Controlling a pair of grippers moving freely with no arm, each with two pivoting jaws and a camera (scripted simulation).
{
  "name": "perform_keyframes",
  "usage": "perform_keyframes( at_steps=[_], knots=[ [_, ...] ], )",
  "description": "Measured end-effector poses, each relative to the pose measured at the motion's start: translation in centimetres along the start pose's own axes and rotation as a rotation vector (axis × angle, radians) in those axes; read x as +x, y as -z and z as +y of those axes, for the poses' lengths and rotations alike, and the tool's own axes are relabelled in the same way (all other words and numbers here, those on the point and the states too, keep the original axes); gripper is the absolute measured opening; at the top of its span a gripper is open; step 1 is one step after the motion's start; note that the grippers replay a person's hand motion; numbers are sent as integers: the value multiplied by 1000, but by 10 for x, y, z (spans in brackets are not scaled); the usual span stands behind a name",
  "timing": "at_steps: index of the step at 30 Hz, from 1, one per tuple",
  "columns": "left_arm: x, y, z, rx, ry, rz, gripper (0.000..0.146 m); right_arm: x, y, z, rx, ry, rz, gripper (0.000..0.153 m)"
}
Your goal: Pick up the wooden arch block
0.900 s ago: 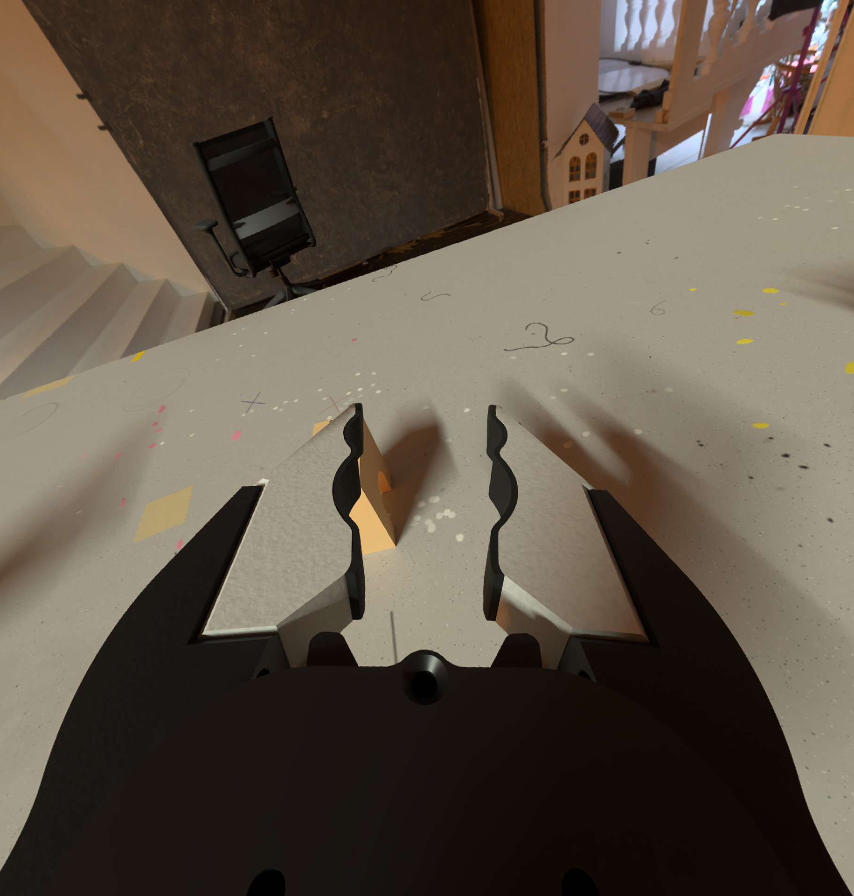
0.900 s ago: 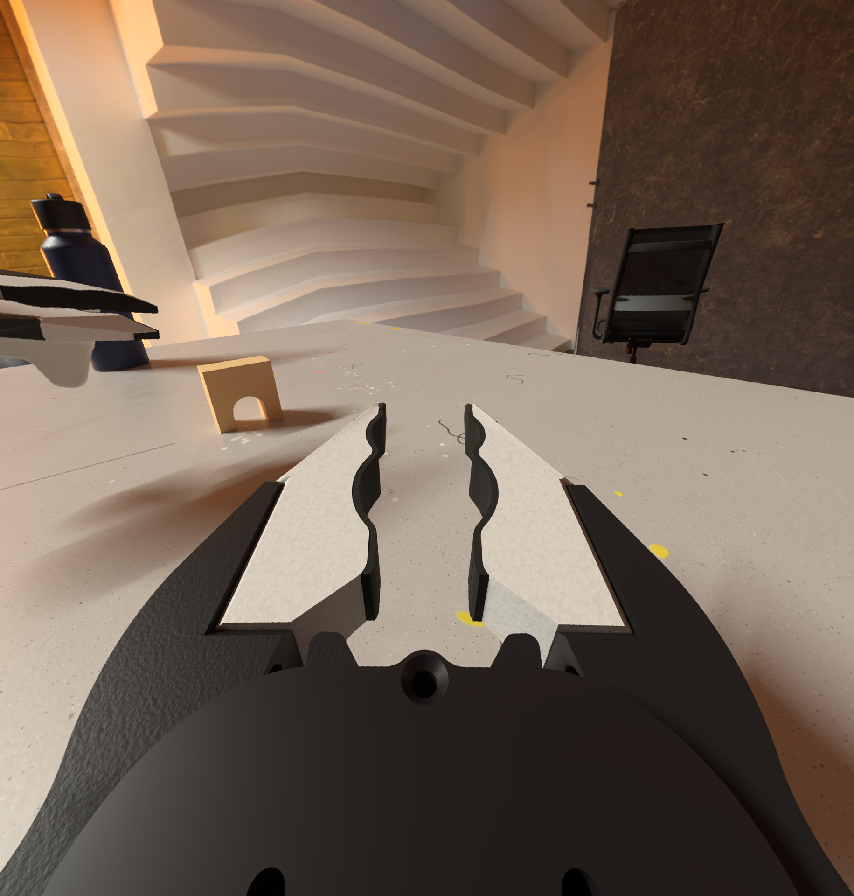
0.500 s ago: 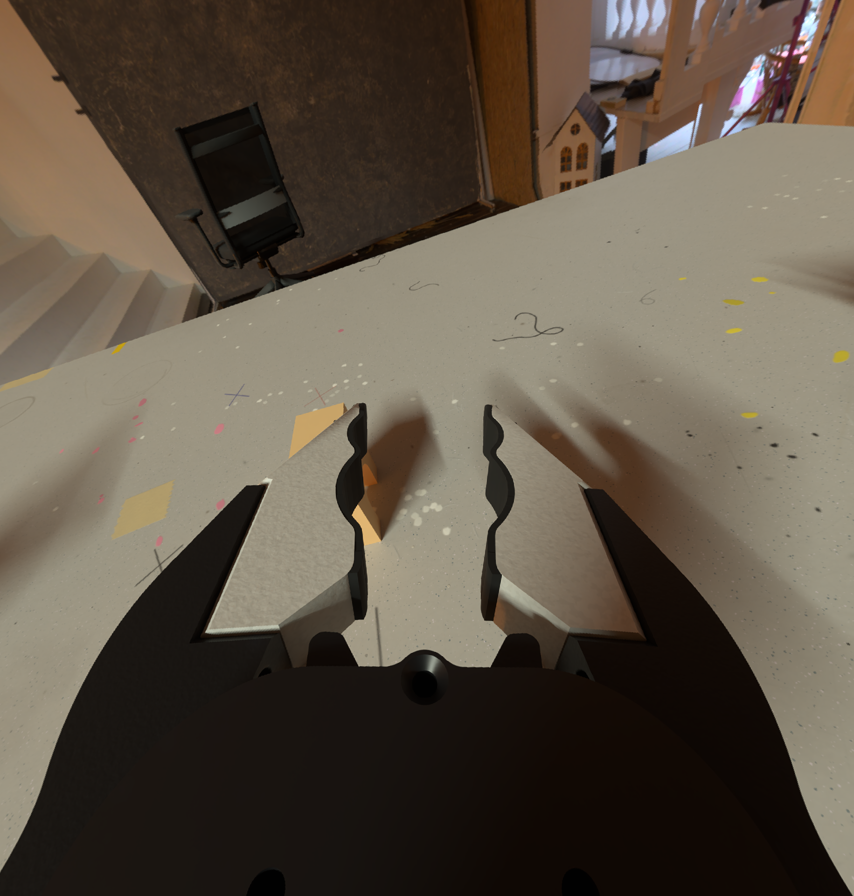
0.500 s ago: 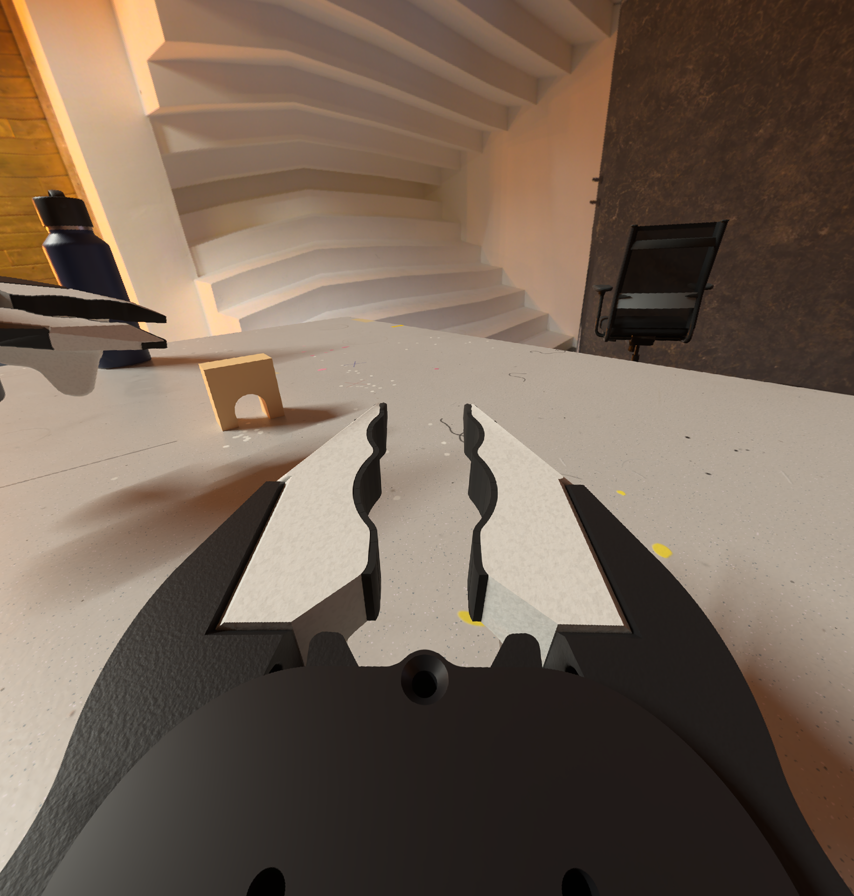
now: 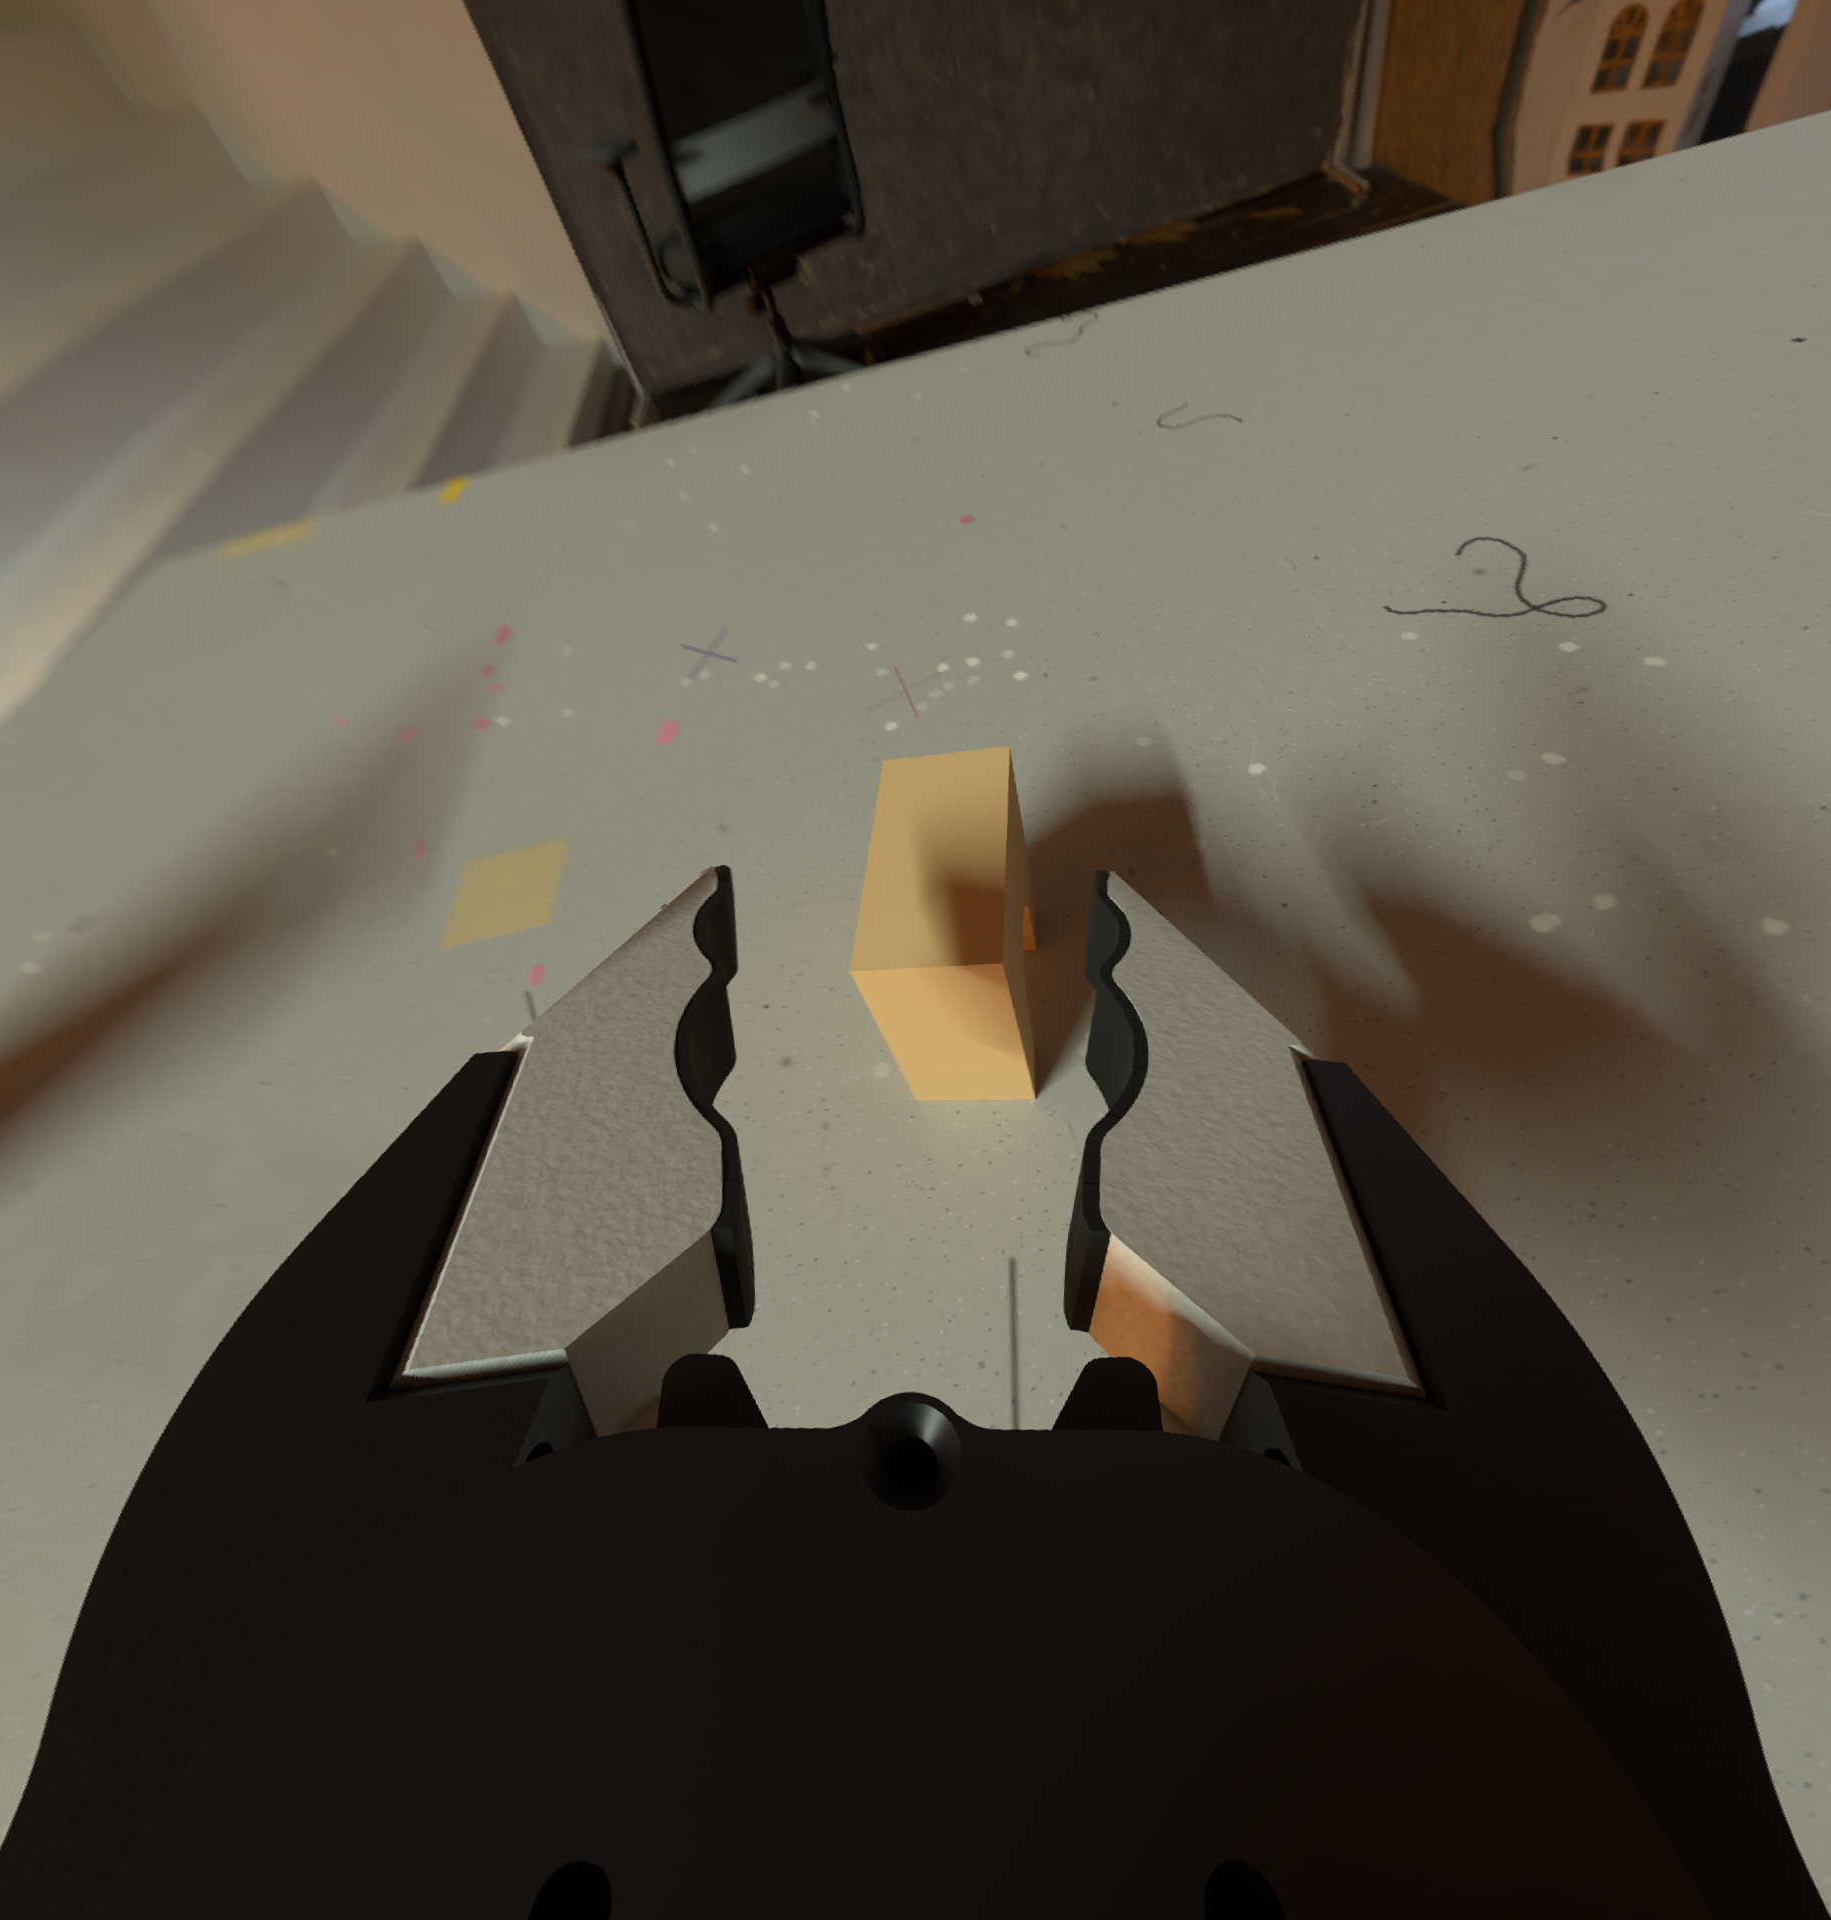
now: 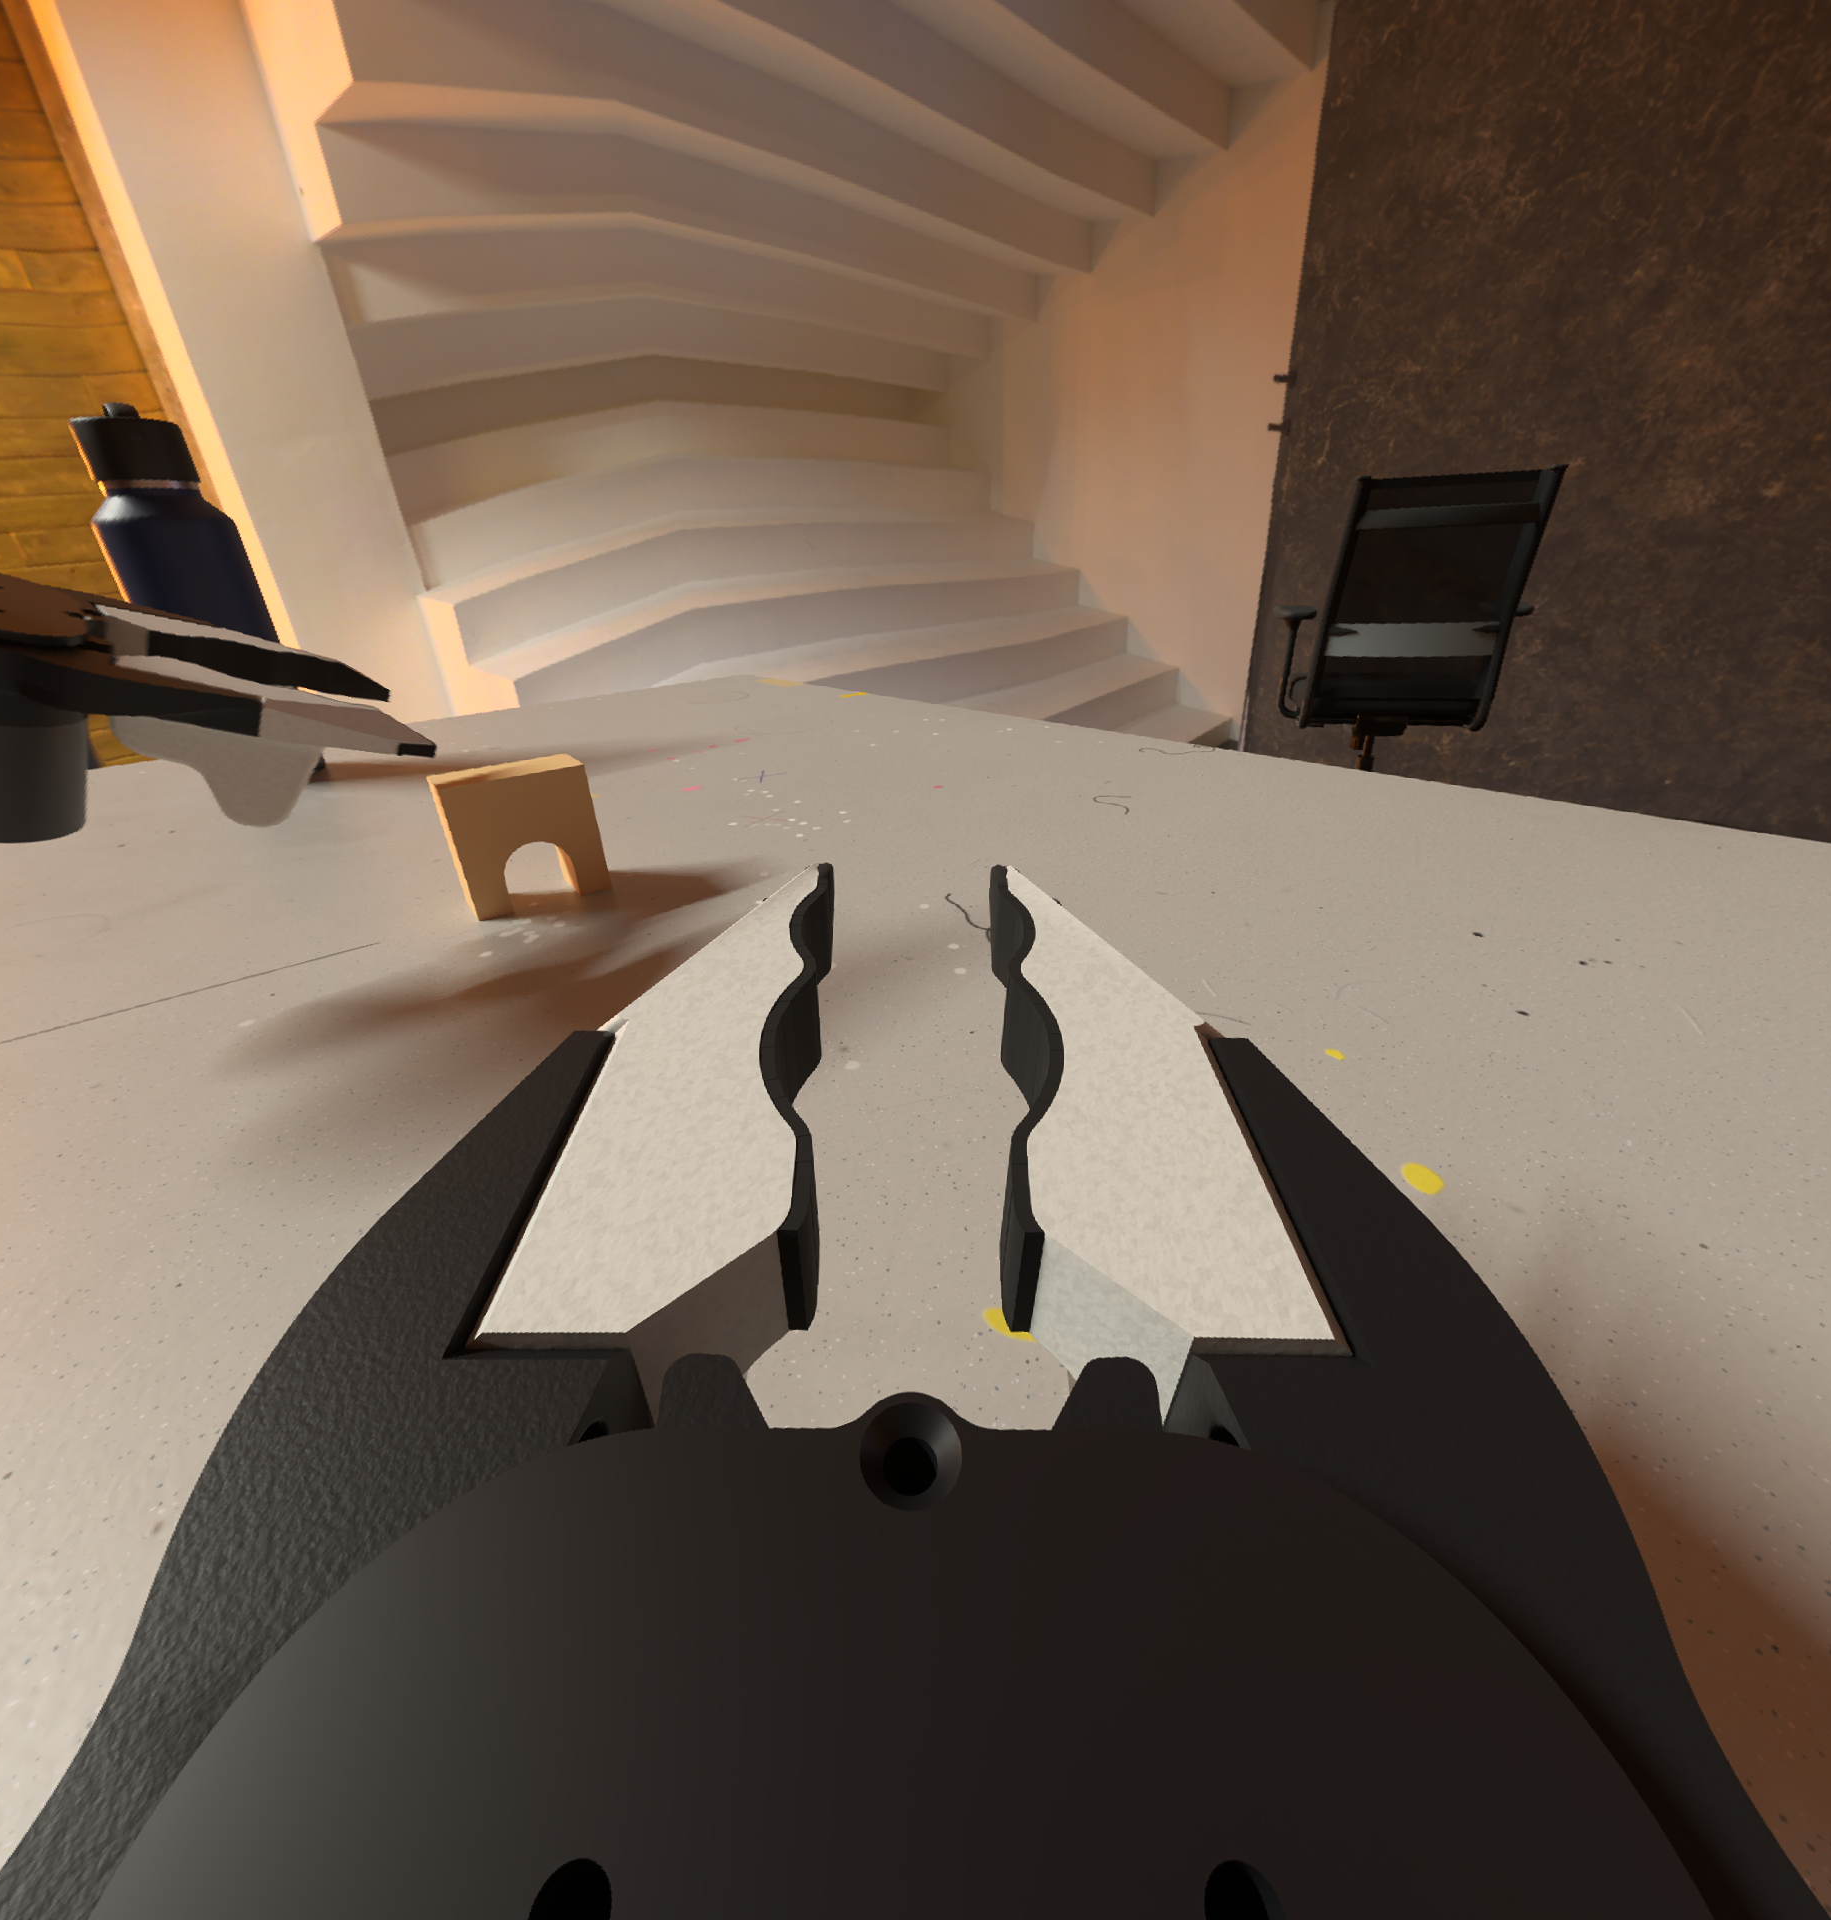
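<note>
Left gripper [image 5: 911, 883] gapes wide around untouched wooden arch block [image 5: 942, 935]; right gripper [image 6: 911, 883] parted, empty.

Warm, low light enters from the left in the right wrist view, glowing orange along the wall edge [image 6: 215, 416]. The table [image 6: 1513, 1039] is evenly lit; soft, diffuse shadows spread across it. The block [image 5: 937, 935] casts a shadow to its right. Wide-angle distortion bends the stairs [image 6: 734, 468] near the edges, which appear slightly blurred in the left wrist view.
</note>
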State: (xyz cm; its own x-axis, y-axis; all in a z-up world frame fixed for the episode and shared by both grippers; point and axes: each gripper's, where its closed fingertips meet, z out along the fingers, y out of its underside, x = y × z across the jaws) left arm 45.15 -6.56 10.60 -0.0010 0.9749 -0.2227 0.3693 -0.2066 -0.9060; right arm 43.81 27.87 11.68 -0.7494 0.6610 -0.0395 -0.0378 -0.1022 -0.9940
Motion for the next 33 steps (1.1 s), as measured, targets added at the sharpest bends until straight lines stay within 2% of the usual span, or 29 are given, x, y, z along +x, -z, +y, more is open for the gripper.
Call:
perform_keyframes(
  at_steps=[6, 14, 17, 20, 22, 25, 28, 31, 33],
  knots=[
    [7, -23, 6, -71, 127, 117, 75, 0, 0, 0, 1, -2, -2, 30],
    [11, -48, 30, -265, 142, 149, 73, -1, -1, 0, 0, -3, -7, 30],
    [13, -56, 39, -338, 132, 159, 67, -1, -1, 0, -1, -2, -8, 30],
    [13, -57, 38, -349, 102, 157, 48, -1, -1, 0, -1, -3, -8, 30],
    [11, -58, 37, -348, 95, 155, 41, -1, -2, 0, -3, -2, -10, 30],
    [7, -54, 28, -292, 77, 133, 41, -1, -2, 0, -2, 1, -8, 30],
    [12, -34, -2, -131, 20, 105, 41, -1, -1, 0, 2, 0, -11, 31],
    [44, -6, -42, 22, -116, 208, 41, -5, -1, -2, 13, -4, -35, 32],
    [75, 11, -59, 63, -261, 315, 41, -12, 0, -5, 24, -2, -84, 34]
  ],
)
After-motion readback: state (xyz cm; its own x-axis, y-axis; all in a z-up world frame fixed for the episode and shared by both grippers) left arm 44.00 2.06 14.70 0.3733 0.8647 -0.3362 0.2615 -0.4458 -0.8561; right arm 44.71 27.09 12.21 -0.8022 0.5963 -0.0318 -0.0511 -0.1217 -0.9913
